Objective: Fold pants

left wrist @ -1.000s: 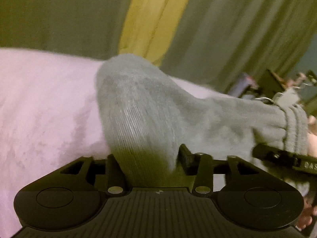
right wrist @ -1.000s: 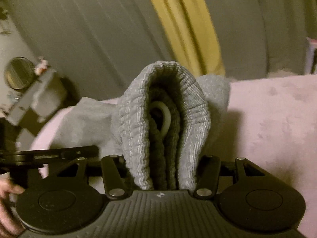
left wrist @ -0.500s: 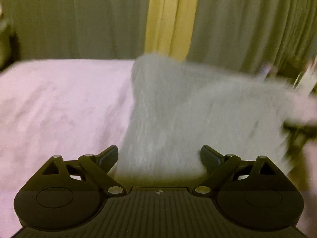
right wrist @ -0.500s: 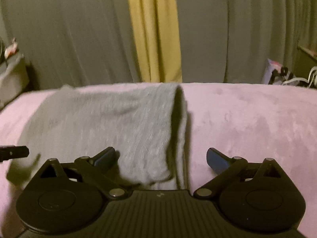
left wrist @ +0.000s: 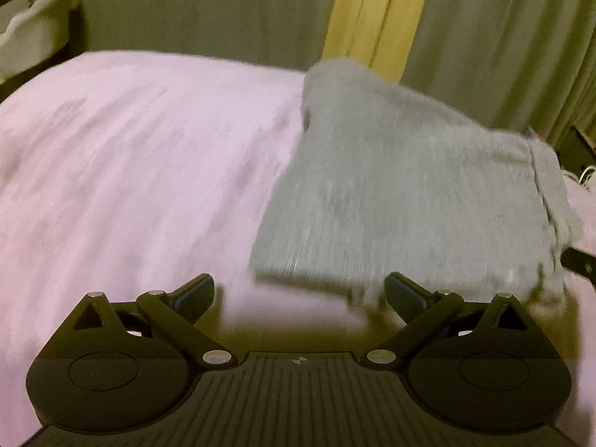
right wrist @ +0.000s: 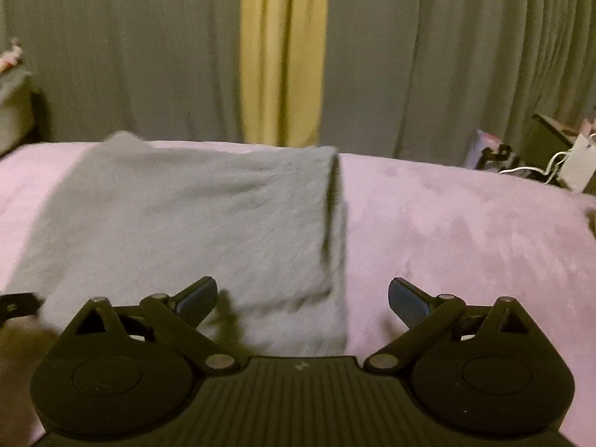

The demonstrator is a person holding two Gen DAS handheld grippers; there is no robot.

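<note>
Pants (right wrist: 193,231), grey and knitted, lie folded into a flat block on a pink bed cover (right wrist: 465,246), with grey curtains and one yellow curtain (right wrist: 283,52) hanging behind the bed. Seen from the right wrist camera, the block sits ahead and to the left of the right gripper (right wrist: 302,296); its thick stacked edge runs straight away from the camera, close to the gripper's midline, and the near end of the block slips under the left finger. The right gripper's fingers are spread wide and hold nothing. Seen from the left wrist camera, which is blurred, the same pants (left wrist: 409,193) lie ahead and to the right of the left gripper (left wrist: 300,294), with the near corner just beside its right finger and bare cover in front of its left finger. The left gripper is also spread wide and empty. A dark tip of the other tool shows at the outer edge of each view, so the pants lie between the two grippers. The block's long side appears to run across from one gripper to the other. Judging by the neat stacked layers, the folding looks close to finished. The right gripper seems the nearer one for any last pinch or tidy along the stacked edge.
</note>
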